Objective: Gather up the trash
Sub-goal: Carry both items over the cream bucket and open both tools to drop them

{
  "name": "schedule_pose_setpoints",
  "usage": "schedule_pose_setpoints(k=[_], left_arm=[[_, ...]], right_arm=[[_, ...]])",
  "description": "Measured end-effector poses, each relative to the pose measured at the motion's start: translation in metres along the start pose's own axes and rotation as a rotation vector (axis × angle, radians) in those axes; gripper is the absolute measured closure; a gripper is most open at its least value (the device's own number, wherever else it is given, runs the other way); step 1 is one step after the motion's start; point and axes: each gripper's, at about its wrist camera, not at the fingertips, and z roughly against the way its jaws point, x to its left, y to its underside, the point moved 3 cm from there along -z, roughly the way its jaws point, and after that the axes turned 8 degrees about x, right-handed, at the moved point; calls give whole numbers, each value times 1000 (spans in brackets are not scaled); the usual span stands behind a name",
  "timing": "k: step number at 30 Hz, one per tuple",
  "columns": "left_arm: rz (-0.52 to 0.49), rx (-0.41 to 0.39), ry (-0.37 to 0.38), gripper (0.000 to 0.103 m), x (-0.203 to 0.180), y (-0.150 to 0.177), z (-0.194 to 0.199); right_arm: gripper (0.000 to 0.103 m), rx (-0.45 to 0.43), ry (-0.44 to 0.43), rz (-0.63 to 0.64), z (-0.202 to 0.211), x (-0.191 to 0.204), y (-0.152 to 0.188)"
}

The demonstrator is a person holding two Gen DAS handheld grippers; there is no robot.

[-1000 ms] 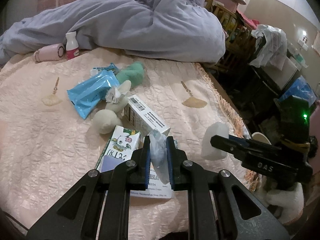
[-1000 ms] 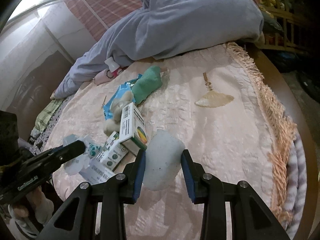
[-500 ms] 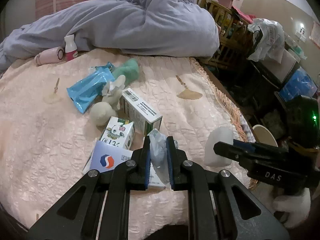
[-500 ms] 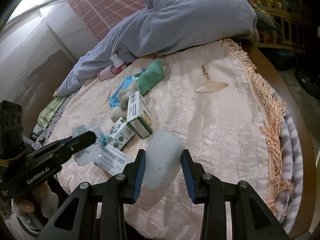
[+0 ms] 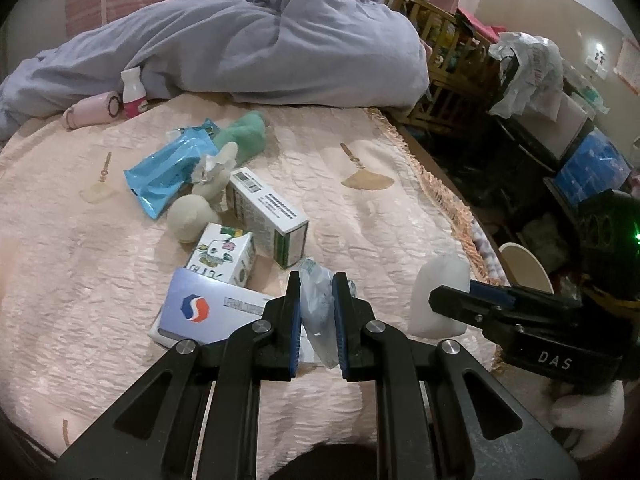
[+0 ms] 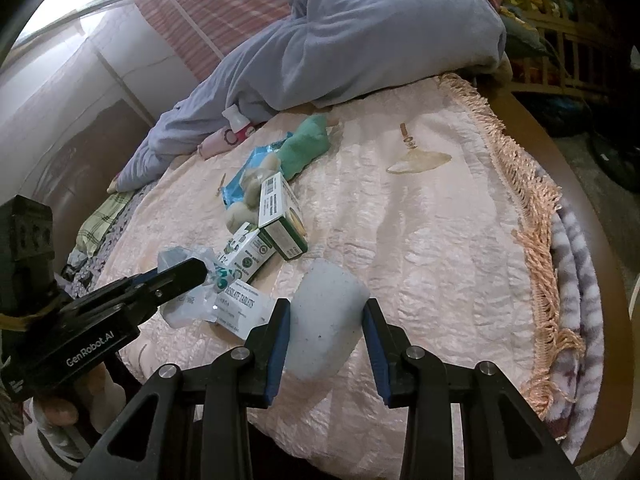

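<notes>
My left gripper is shut on a crumpled clear plastic wrapper, held over the near edge of the pink bedspread. My right gripper is shut on a pale translucent plastic cup, which also shows at the right of the left wrist view as the cup. On the bedspread lie a white and green box, a small cartoon carton, a flat box with a red and blue logo, a blue wrapper, a cream ball and a green cloth.
A grey-blue blanket is heaped across the far side of the bed, with a pink bottle and a pink case against it. The fringed bed edge runs along the right. Cluttered shelves and bags stand beyond the bed.
Both grippers have drawn back toward the near edge of the bed with wrapper and cup still held. More of the flat logo box shows in the left wrist view.
</notes>
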Motion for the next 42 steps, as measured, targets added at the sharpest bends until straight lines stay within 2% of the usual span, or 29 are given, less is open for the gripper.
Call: schedule_pose_setpoints(k=[9,20,42], left_arm=[[-47,7,30,91,-28,-1,-5],[-97,36,130,91,-72,-3,-14],[-249,105,257,91,-193,-5,-51]], right_arm=[[68,-20,17,-22,16,-17,8],[68,-56,58,-79,47,-54,24],[68,-149,146,-265,114,-152,69]])
